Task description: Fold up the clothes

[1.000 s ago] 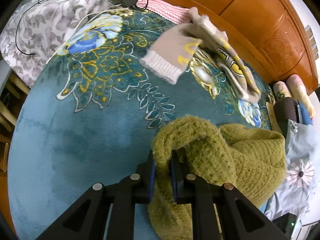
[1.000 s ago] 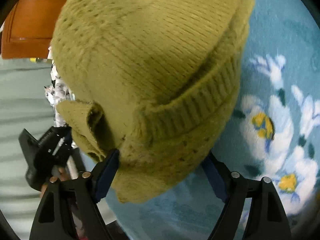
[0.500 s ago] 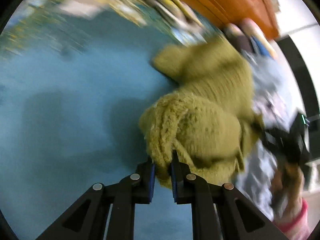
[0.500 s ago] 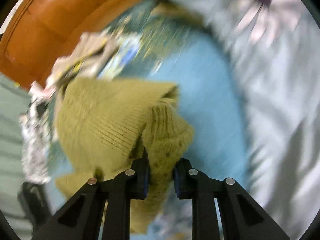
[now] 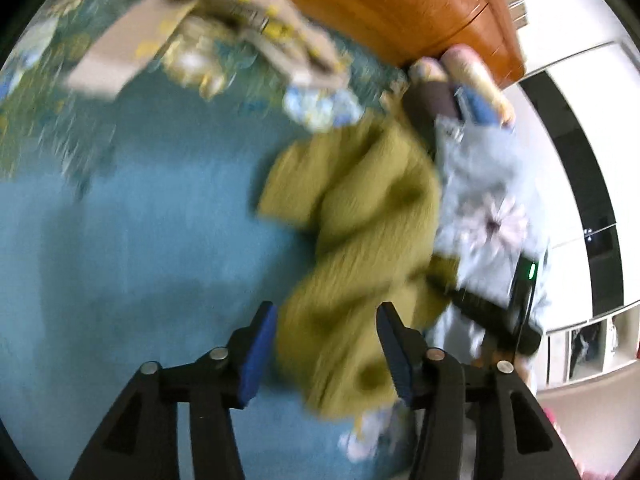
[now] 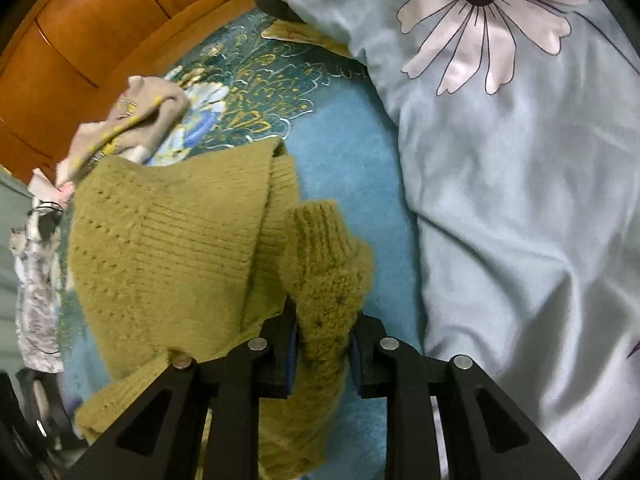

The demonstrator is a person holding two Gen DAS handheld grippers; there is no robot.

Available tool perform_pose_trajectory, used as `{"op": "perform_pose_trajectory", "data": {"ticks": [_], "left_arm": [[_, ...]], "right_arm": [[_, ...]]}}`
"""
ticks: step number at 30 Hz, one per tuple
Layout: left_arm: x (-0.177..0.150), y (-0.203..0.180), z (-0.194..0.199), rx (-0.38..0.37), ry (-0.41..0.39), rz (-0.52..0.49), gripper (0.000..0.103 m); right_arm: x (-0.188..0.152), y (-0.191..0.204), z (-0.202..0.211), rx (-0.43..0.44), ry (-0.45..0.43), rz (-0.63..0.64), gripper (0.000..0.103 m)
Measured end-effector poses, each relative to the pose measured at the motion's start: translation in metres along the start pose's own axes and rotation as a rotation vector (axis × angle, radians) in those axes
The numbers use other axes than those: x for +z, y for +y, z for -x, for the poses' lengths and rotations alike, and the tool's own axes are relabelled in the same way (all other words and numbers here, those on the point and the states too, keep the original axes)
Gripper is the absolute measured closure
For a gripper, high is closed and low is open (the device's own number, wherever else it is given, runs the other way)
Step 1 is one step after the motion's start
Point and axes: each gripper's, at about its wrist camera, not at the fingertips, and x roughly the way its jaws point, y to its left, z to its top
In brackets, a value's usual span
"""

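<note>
Although the olive-green knit sweater (image 6: 168,248) lies mostly bunched on the teal floral bedspread (image 6: 352,152), one ribbed cuff and its sleeve (image 6: 324,264) stand up between the fingers of the right tool (image 6: 322,354), which is closed narrowly on that sleeve. In the left view the sweater (image 5: 360,240) runs as a twisted heap between the spread blue pads of the left tool (image 5: 326,350) — wide apart, gripping nothing that I can make out.

By its look the knit is thick, soft and stretchy: light enough for one tool, but it will sag and drag rather than hold a crease. I judge the ribbed cuffs and the hem band to be the firmest places to pinch, since loose body knit would pull out of shape.

From the right wrist the stitch detail is sharp, as are the pale-blue duvet with its large daisy print (image 6: 500,200) just beside the sweater, a beige patterned garment (image 6: 132,120) near the wooden headboard (image 6: 80,40), and a grey floral cloth at the left edge. From the left wrist everything is motion-blurred, yet it alone shows the right tool's black body (image 5: 504,312) over the duvet and the white wall beyond the bed.
</note>
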Motion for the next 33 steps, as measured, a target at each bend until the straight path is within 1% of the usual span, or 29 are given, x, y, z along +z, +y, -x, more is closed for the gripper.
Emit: {"op": "perform_pose_trajectory", "data": {"ticks": [2, 4, 6, 8, 11, 12, 13, 14, 15, 16, 17, 23, 25, 27, 30, 33], "left_arm": [[0.017, -0.022, -0.013, -0.014, -0.031, -0.046, 0.039], [0.025, -0.045, -0.034, -0.014, -0.033, -0.112, 0.038], [0.031, -0.066, -0.059, 0.02, -0.015, -0.172, 0.038], [0.034, -0.082, -0.082, 0.066, 0.0, -0.209, 0.037], [0.032, -0.093, -0.11, 0.179, 0.027, -0.228, 0.037], [0.032, -0.096, -0.114, 0.2, 0.027, -0.232, 0.039], [0.032, -0.097, -0.116, 0.208, 0.019, -0.231, 0.04], [0.032, -0.097, -0.116, 0.212, 0.011, -0.227, 0.044], [0.032, -0.098, -0.116, 0.216, 0.003, -0.224, 0.063], [0.032, -0.097, -0.115, 0.22, -0.003, -0.216, 0.077], [0.032, -0.096, -0.114, 0.223, -0.008, -0.206, 0.085], [0.028, -0.066, -0.063, 0.217, -0.115, -0.084, 0.088], [0.023, -0.049, -0.038, 0.229, -0.153, -0.043, 0.088], [0.016, -0.026, -0.014, 0.245, -0.169, 0.004, 0.088], [-0.006, 0.019, 0.008, 0.281, -0.13, 0.102, 0.088], [-0.039, 0.055, 0.013, 0.331, -0.046, 0.173, 0.088]], "right_arm": [[-0.005, -0.002, 0.002, 0.018, 0.0, -0.024, 0.075], [-0.01, -0.003, 0.004, 0.037, 0.0, -0.048, 0.066], [-0.016, -0.005, 0.005, 0.054, 0.001, -0.072, 0.063], [-0.025, -0.009, 0.004, 0.073, 0.007, -0.092, 0.057], [-0.038, -0.01, 0.002, 0.09, 0.022, -0.104, 0.05], [-0.042, -0.009, 0.001, 0.097, 0.032, -0.103, 0.048], [-0.045, -0.008, 0.0, 0.101, 0.04, -0.099, 0.047], [-0.048, -0.006, -0.001, 0.105, 0.047, -0.093, 0.047], [-0.048, -0.004, -0.003, 0.106, 0.052, -0.086, 0.046], [-0.049, -0.002, -0.005, 0.106, 0.056, -0.078, 0.044], [-0.049, 0.0, -0.007, 0.106, 0.06, -0.07, 0.043], [-0.05, 0.009, -0.009, 0.123, 0.066, -0.035, 0.042], [-0.05, 0.012, -0.01, 0.128, 0.066, -0.022, 0.042], [-0.05, 0.016, -0.011, 0.134, 0.066, -0.008, 0.042], [-0.05, 0.018, -0.012, 0.144, 0.068, -0.004, 0.042], [-0.05, 0.02, -0.012, 0.153, 0.065, 0.001, 0.042]]}}
